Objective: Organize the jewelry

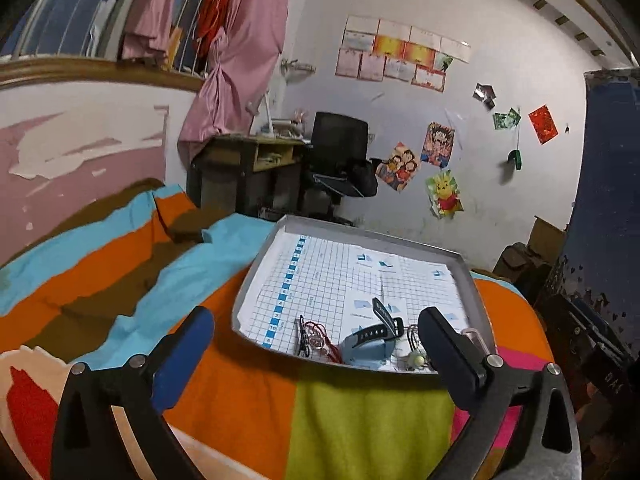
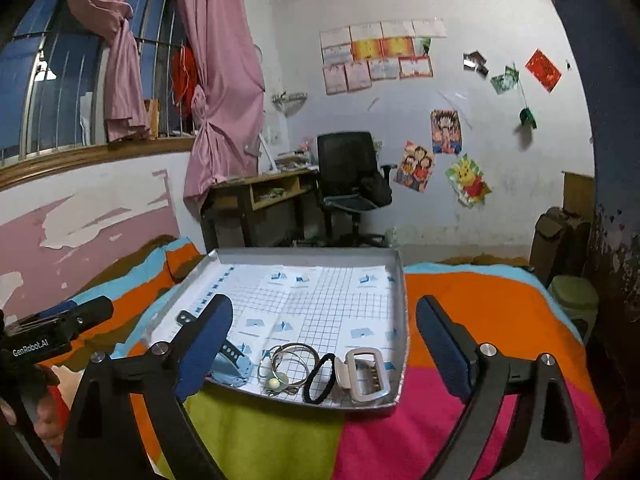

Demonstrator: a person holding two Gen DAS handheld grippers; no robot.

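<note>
A grey tray (image 1: pixel 468 280) (image 2: pixel 402 320) lined with gridded paper lies on the bed. Along its near edge lie a red-cord pendant (image 1: pixel 314 338), a light blue watch holder with a black watch band (image 1: pixel 370 344) (image 2: pixel 232 368), metal bangles with a pearl (image 2: pixel 286 364) (image 1: pixel 416 354), a black hair tie (image 2: pixel 320 378) and a beige hair claw (image 2: pixel 364 374). My left gripper (image 1: pixel 316 352) is open and empty, hovering just before the tray's near edge. My right gripper (image 2: pixel 324 344) is open and empty, its fingers straddling the tray's near end.
The tray rests on a striped orange, blue, green and pink blanket (image 2: pixel 480 312). A desk (image 2: pixel 260 192) and black office chair (image 2: pixel 348 172) stand against the far wall. The left gripper's body (image 2: pixel 56 328) shows at the left of the right wrist view.
</note>
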